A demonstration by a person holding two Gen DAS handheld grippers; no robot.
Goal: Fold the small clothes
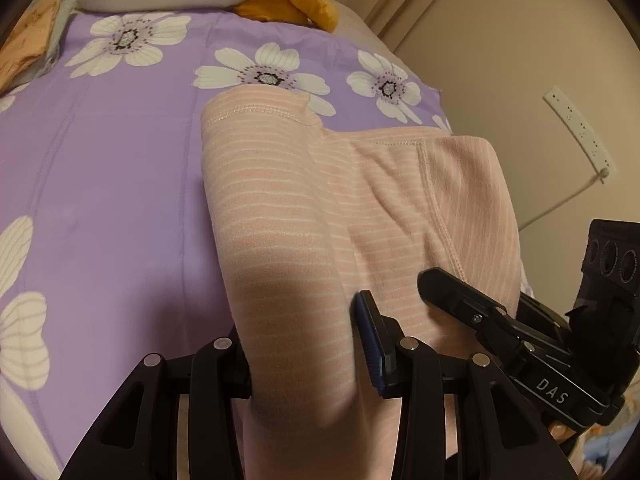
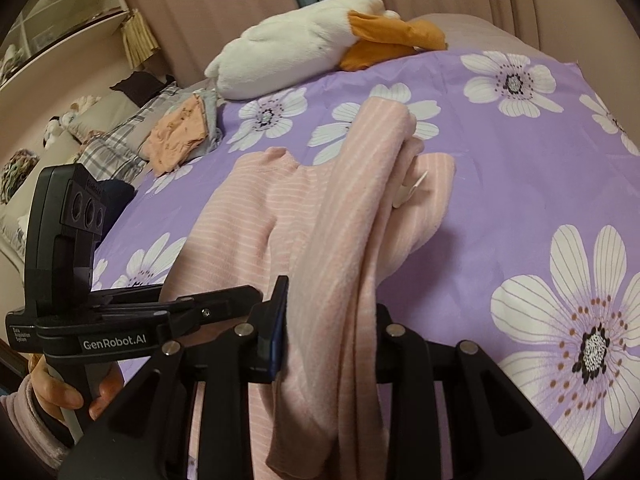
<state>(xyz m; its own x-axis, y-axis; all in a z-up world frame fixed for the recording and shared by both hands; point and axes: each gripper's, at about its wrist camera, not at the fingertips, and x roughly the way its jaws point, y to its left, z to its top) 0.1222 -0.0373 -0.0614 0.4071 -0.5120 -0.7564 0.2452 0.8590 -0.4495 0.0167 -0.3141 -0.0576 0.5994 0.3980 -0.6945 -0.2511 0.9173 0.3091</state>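
Observation:
A pink garment with thin white stripes (image 1: 360, 184) lies partly on the purple flowered sheet (image 1: 100, 200) and is partly lifted. My left gripper (image 1: 308, 354) is shut on a thick fold of it; the blue pad (image 1: 370, 340) presses one side and cloth hides the other finger. My right gripper (image 2: 332, 328) is shut on another bunched fold of the garment (image 2: 260, 208), which drapes down over its fingers. Each gripper shows in the other's view, close alongside: the right gripper (image 1: 432, 282) and the left gripper (image 2: 244, 296), held by a hand (image 2: 60, 396).
A white plush bird with orange parts (image 2: 296, 48) lies at the far end of the sheet (image 2: 520, 200). A folded orange printed garment (image 2: 180, 136) sits at the far left beside checked pillows. A power strip (image 1: 576, 128) hangs on the wall at the right.

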